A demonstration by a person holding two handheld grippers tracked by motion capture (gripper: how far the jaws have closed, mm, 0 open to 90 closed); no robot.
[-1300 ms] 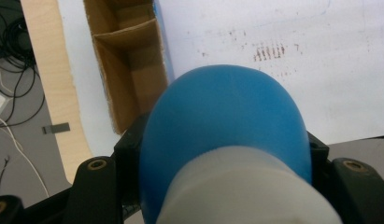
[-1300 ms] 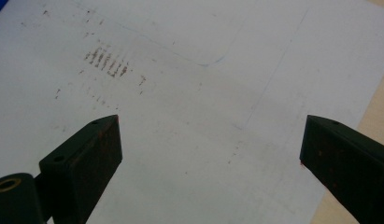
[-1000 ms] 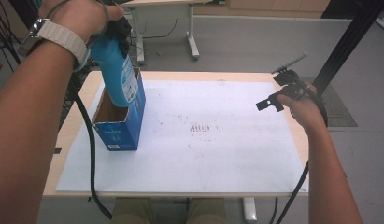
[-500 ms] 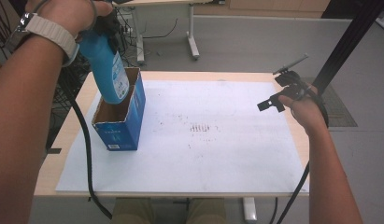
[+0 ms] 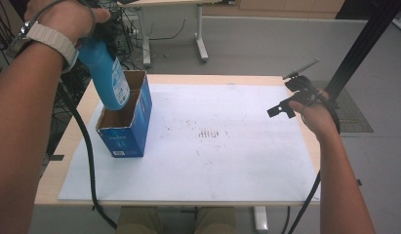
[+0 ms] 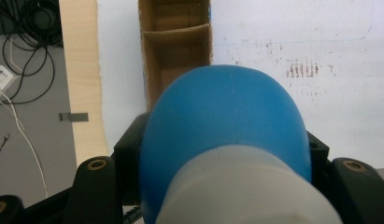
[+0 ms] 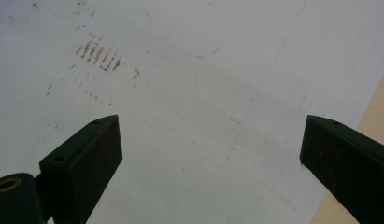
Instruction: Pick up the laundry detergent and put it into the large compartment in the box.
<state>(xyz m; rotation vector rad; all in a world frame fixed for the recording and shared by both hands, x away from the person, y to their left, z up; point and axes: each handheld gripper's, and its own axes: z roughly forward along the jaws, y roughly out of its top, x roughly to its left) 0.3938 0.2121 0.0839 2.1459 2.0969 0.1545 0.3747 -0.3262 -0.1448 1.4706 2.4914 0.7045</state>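
Observation:
A blue bottle (image 5: 108, 79) with a white label hangs tilted, base down, over the open top of a blue cardboard box (image 5: 126, 139) at the table's left. My left gripper (image 5: 106, 33) is shut on the bottle's upper part, one jaw on each side. In the left gripper view the bottle (image 6: 222, 121) hides the near part of the box (image 6: 175, 51), whose cardboard divider shows beyond it. I cannot tell if the base is inside the box. My right gripper (image 5: 288, 96) stands open above the table's right side. In its own view the right gripper (image 7: 210, 135) has only white sheet between its jaws.
A white sheet (image 5: 227, 165) with faint brown marks covers most of the wooden table (image 5: 71, 141). Cables lie on the floor (image 6: 21, 93) left of the table. A black post (image 5: 359, 44) rises at the far right. Another table's legs (image 5: 200, 34) stand behind.
My left hand has carried the bottle a little to the left over the box. The right hand and gripper have stayed in place.

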